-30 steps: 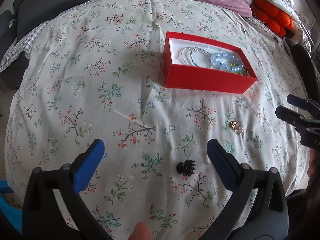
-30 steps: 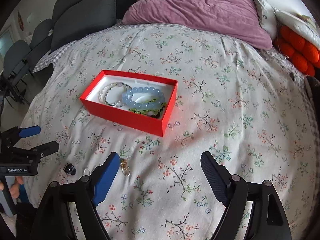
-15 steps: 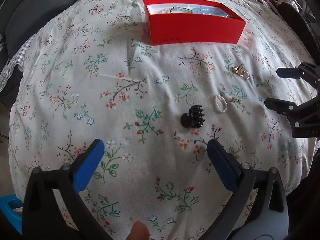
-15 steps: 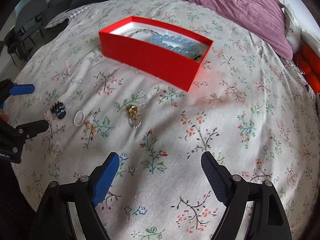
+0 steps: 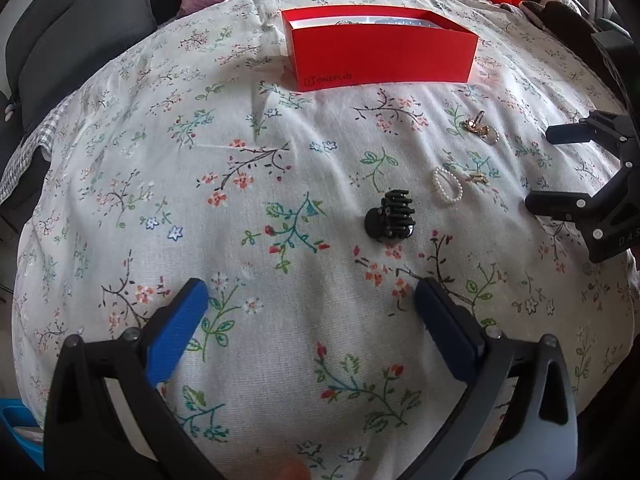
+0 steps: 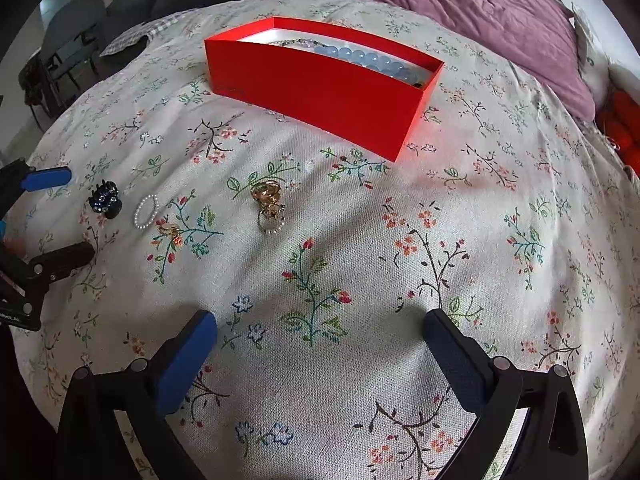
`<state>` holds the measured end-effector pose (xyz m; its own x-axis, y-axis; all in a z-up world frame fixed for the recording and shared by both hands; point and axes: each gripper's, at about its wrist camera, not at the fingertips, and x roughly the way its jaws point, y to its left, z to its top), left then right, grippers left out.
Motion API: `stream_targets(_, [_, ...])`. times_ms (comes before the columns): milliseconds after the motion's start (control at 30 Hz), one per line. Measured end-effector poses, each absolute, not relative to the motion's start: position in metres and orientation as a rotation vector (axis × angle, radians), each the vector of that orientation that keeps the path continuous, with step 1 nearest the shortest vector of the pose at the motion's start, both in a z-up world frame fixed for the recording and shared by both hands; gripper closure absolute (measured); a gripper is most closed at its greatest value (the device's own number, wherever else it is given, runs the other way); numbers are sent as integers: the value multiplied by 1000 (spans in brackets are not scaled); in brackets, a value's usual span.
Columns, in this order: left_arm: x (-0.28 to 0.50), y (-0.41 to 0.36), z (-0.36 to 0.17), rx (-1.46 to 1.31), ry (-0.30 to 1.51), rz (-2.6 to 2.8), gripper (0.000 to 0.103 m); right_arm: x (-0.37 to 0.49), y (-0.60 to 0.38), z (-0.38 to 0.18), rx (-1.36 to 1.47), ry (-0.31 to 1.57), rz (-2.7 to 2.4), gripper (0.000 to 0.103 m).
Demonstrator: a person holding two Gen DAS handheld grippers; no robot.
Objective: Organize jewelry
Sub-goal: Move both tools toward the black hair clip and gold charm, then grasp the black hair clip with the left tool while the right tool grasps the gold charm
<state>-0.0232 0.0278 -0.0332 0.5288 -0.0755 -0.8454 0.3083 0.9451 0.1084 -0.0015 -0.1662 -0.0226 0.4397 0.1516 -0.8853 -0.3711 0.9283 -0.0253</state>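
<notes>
Floral bedspread point(image 5: 280, 168) bearing red box point(image 5: 380, 60), beads point(image 6: 360, 58) visible inside. Loose on cloth, well short of box: black clip point(image 5: 390, 220), pearl ring point(image 5: 447, 190) just beside it, small gold piece point(image 6: 170, 231), gold cluster point(image 6: 269, 202) nearer box. Left gripper point(image 5: 312, 300) spread wide, nothing between fingers, clip beyond the tips. Right gripper point(image 6: 320, 334) jaws opening, nothing between them, over bare cloth.

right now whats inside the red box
Inside the red box, the right wrist view shows pale blue beads and part of a thinner beaded strand. The near wall hides the box floor and anything lower.
</notes>
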Motion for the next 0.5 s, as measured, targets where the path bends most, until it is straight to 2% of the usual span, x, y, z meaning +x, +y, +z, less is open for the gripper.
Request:
stream_targets(267, [-17,29,-30,256,996,-273,1,1,-162,-19,-233,1026,360,0])
stream_targets(367, [-18,27,-28,257,977,-316,11,8,-156,-16,-249,1002,404,0])
stream_targets(433, [-19,23,-25,254,965,-348,23,11,-153,-16,-245,1001,418,2])
stream_targets(500, [-19,19,-22,248,959,-378,31,14,-148,-14,-238,1002,431,4])
